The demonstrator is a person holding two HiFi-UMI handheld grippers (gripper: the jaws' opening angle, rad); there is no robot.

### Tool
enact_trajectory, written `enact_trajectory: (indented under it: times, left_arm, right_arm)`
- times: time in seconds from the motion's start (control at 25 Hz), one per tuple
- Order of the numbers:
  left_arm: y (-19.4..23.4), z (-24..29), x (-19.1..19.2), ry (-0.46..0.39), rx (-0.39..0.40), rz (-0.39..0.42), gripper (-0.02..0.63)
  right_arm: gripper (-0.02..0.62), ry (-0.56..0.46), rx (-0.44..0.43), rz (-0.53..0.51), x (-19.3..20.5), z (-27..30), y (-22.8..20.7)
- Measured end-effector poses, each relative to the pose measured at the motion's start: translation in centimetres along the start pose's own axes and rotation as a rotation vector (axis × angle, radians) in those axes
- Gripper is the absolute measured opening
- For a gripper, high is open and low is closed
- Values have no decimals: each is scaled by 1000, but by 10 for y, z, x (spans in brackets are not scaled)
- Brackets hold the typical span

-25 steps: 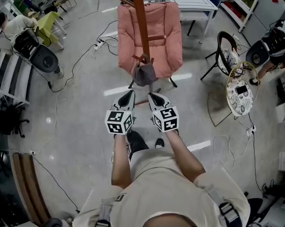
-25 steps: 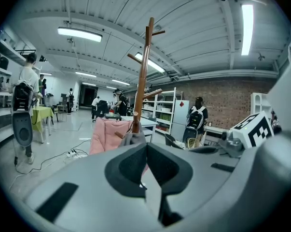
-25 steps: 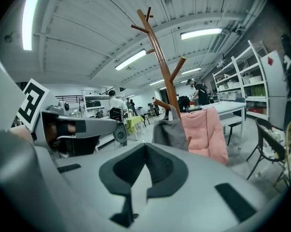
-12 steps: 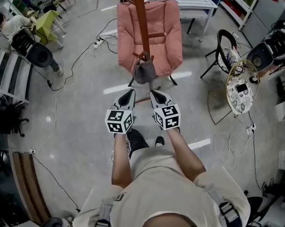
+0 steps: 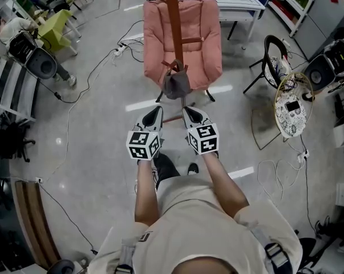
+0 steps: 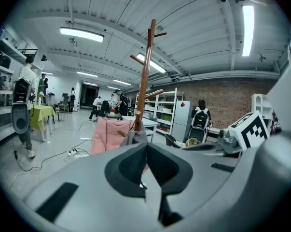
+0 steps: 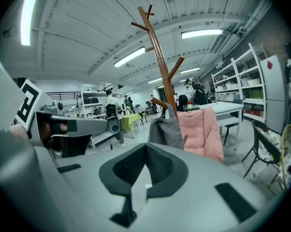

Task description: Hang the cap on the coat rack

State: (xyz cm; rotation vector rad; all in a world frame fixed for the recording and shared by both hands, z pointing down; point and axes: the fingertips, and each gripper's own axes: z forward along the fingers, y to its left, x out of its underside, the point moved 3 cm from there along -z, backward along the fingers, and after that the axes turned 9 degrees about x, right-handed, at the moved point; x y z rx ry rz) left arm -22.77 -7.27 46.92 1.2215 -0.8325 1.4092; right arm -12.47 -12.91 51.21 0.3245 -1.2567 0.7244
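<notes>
Head view: we're holding left gripper (image 5: pixel 155 113) and right gripper (image 5: pixel 188 113) closed, empty, cap (image 5: pixel 175 85) hanging on coat rack (image 5: pixel 173 21); likely retreating next.

A grey cap (image 5: pixel 175 85) is seen against a reddish-brown wooden coat rack (image 5: pixel 173 21). Behind the coat rack, a chair (image 5: pixel 199 36) is cushioned in pink. Before the coat rack, the left gripper (image 5: pixel 155 112) and right gripper (image 5: pixel 188 111) are shown pale grey, each topped with black-and-white square markers.
</notes>
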Motion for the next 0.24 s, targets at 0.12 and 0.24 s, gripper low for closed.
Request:
enact_trajectory:
  times: [0.12,0.24]
  left_arm:
    - [1,1,0,-1,1,0,8]
    - [1,1,-1,-2,3,0,8]
  right_arm:
    - [4,-2,0,-1,-1,1,0]
    - [3,-5,1,-3,-2,1,0]
